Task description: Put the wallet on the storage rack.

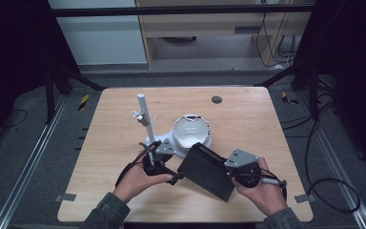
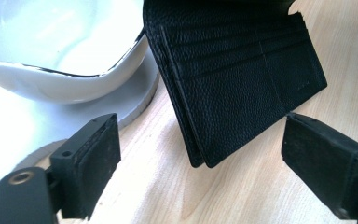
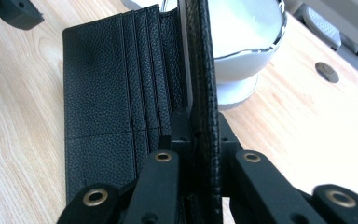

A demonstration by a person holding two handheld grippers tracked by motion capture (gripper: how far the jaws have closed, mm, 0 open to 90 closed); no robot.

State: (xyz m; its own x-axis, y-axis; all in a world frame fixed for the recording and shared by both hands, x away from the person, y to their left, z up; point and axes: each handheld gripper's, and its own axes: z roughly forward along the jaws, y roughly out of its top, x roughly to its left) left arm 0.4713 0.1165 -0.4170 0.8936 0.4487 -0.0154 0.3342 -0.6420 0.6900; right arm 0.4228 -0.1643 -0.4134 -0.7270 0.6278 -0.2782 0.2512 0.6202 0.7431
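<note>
Black jaws of the right gripper (image 3: 200,135) pinch one flap of the open black wallet (image 1: 205,170), near the desk's (image 1: 248,119) front edge. Beside its other flap, untouching, the left gripper (image 2: 200,154) stands spread. Behind, mid-desk, sits a white bowl (image 1: 191,130); dark floor surrounds.

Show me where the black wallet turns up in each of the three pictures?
High view: black wallet lower middle, before the white bowl.
Left gripper view: upper middle, bowl upper left.
Right gripper view: centre-left, pinched by the right tongs; bowl behind.
Shared landmark: the bowl.
</note>
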